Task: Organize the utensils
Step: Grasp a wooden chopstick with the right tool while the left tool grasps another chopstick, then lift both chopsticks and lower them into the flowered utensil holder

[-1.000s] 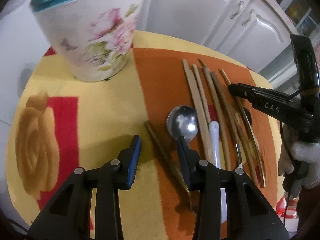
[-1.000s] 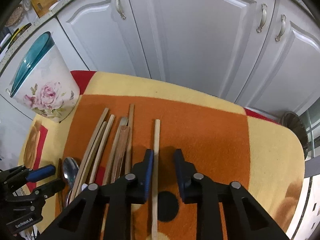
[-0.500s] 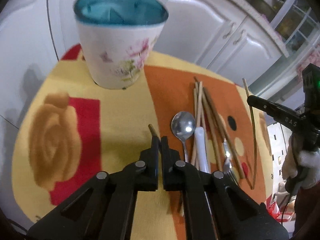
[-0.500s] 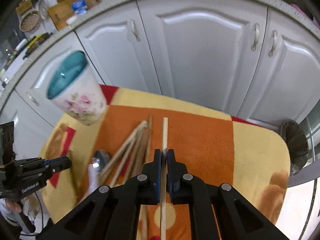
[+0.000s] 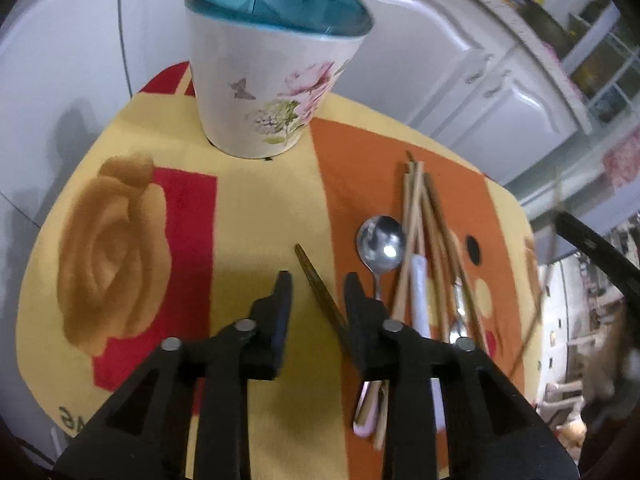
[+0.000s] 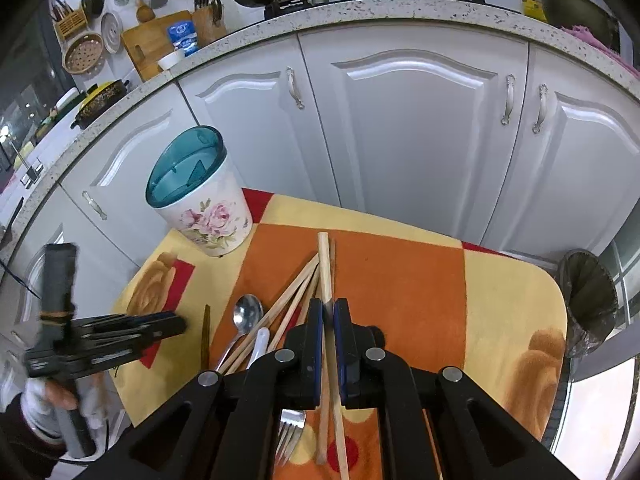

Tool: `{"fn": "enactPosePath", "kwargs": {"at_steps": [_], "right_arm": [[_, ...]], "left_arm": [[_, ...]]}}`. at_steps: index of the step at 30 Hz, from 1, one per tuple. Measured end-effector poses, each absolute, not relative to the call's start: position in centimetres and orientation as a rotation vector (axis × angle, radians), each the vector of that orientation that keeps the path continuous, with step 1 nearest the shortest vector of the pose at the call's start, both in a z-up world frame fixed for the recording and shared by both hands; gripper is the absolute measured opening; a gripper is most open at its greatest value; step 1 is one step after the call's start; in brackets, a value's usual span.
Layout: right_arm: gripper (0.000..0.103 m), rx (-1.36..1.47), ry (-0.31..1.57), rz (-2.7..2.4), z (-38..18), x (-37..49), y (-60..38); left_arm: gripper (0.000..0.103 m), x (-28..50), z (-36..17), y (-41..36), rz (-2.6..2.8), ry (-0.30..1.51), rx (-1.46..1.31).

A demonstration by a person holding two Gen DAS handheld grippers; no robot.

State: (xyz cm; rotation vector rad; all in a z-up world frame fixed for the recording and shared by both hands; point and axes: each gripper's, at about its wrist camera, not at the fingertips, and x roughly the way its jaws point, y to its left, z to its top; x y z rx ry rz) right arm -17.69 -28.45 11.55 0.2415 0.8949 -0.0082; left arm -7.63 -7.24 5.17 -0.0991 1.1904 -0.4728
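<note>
A white floral utensil holder with a teal divided top stands at the back of the table; it also shows in the right wrist view. My left gripper is open, its fingers on either side of a dark chopstick lying on the cloth. My right gripper is shut on a light wooden chopstick and holds it above the table. A spoon, several chopsticks, a white-handled utensil and a fork lie in a pile on the orange patch.
The table is covered by a yellow, orange and red cloth. White cabinet doors stand close behind it. A dark bin is at the right beyond the table edge.
My left gripper was shut half a second ago and is open around the dark chopstick now. My right gripper closed on the light chopstick and lifted it higher.
</note>
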Motion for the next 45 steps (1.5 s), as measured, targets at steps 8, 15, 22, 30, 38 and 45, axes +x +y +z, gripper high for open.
{"fn": "enactPosePath", "kwargs": {"at_steps": [8, 15, 22, 30, 38, 45], "right_arm": [[0.005, 0.243, 0.864, 0.023, 13.2, -18.9, -27.5], [0.005, 0.242, 0.808, 0.059, 15.8, -20.6, -26.5], [0.005, 0.216, 0.769, 0.093, 17.8, -21.2, -25.1], [0.005, 0.201, 0.716, 0.146, 20.7, -20.6, -24.0], [0.005, 0.179, 0.647, 0.195, 24.1, -18.8, -22.7], [0.005, 0.156, 0.566, 0.234, 28.4, -15.6, -22.0]], "left_arm": [[0.011, -7.5, 3.3, -9.1, -0.466, 1.194, 0.001], [0.006, -9.1, 8.2, -4.4, -0.495, 1.091, -0.104], [0.004, -11.3, 13.2, -2.1, -0.526, 0.972, -0.093], [0.004, -10.8, 18.1, -0.8, -0.536, 0.877, -0.132], [0.004, -9.6, 21.2, 1.0, -0.536, 0.828, -0.160], [0.004, -7.2, 25.3, 2.0, -0.508, 0.733, -0.173]]}}
